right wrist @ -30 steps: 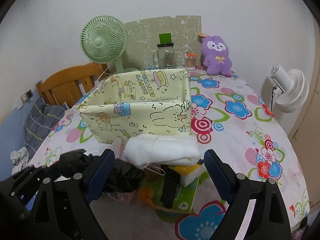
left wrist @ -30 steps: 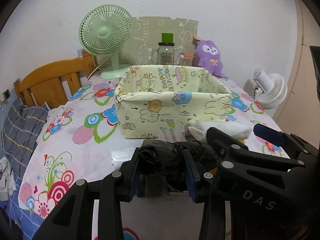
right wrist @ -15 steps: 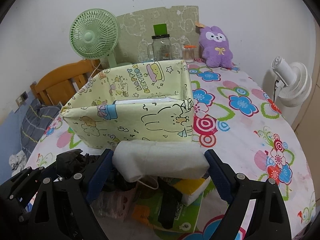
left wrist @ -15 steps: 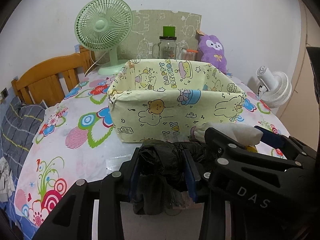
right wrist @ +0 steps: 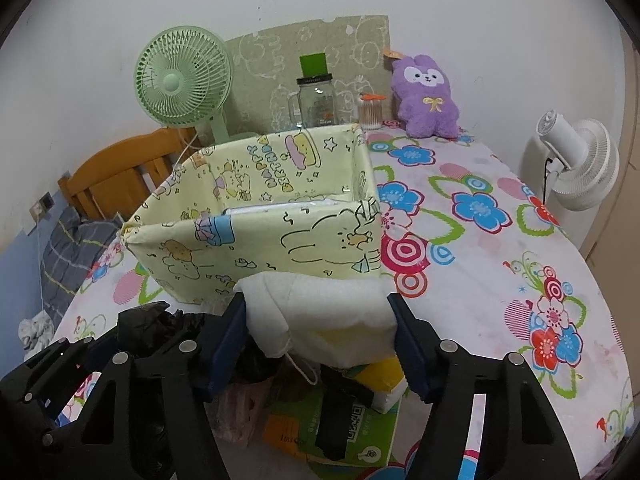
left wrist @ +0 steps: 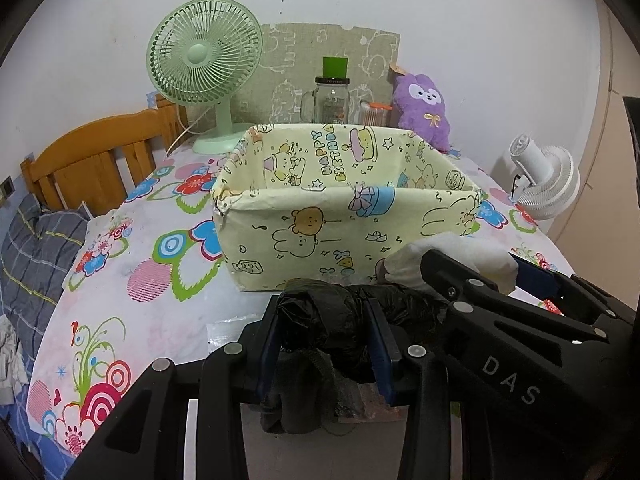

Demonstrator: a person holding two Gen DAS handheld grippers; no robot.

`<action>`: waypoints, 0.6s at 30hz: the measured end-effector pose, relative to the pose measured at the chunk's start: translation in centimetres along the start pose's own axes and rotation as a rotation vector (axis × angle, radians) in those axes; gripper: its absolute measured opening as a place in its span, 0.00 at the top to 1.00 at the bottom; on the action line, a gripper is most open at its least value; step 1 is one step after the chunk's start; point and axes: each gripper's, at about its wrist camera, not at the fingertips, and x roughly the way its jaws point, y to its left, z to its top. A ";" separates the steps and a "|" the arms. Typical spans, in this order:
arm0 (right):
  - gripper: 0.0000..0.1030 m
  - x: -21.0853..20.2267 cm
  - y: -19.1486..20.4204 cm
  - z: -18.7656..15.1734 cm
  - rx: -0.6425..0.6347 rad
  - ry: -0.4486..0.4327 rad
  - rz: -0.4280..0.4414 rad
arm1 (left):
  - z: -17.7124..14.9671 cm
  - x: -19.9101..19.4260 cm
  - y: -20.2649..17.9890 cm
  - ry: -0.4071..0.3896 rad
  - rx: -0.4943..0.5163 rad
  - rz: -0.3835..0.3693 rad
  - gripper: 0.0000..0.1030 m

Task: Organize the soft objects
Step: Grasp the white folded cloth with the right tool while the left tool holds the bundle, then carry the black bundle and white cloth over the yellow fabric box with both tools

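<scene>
Right wrist view: the right claw [right wrist: 318, 322] has just been closing and now has its blue pads against both ends of a white soft bundle [right wrist: 320, 312], clenched on it across its long axis, which runs side to side between the fingers. The bundle sits above a small heap of other things on the counter [right wrist: 480, 280], a green packet [right wrist: 344, 432] among them. Directly ahead of the claw, with its near wall just beyond the bundle, stands the open yellow cartoon-print box [right wrist: 256, 236]; a flat pale item already lies inside it.

In the left wrist view the left claw [left wrist: 324, 344] is clenched on a crumpled black plastic bag [left wrist: 320, 320], part of which hangs below the pads. The same box [left wrist: 344, 232] lies straight in front of it too, near wall facing the claw, opening upward.

The coming move appears to turn on height: each load must clear the near rim before going forward and down. Both claws sit close to that wall; which one is nearer cannot be told.
</scene>
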 end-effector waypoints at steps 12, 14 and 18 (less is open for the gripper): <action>0.33 -3.1 0.1 1.2 0.002 -0.068 -0.003 | 1.3 -2.5 -0.7 -0.055 0.004 -0.002 0.61; 0.33 -3.7 0.1 1.4 0.002 -0.079 -0.001 | 1.5 -3.0 -0.7 -0.064 0.000 -0.003 0.61; 0.33 -5.2 0.3 2.0 -0.002 -0.107 0.003 | 2.0 -3.9 -0.9 -0.082 -0.002 0.001 0.61</action>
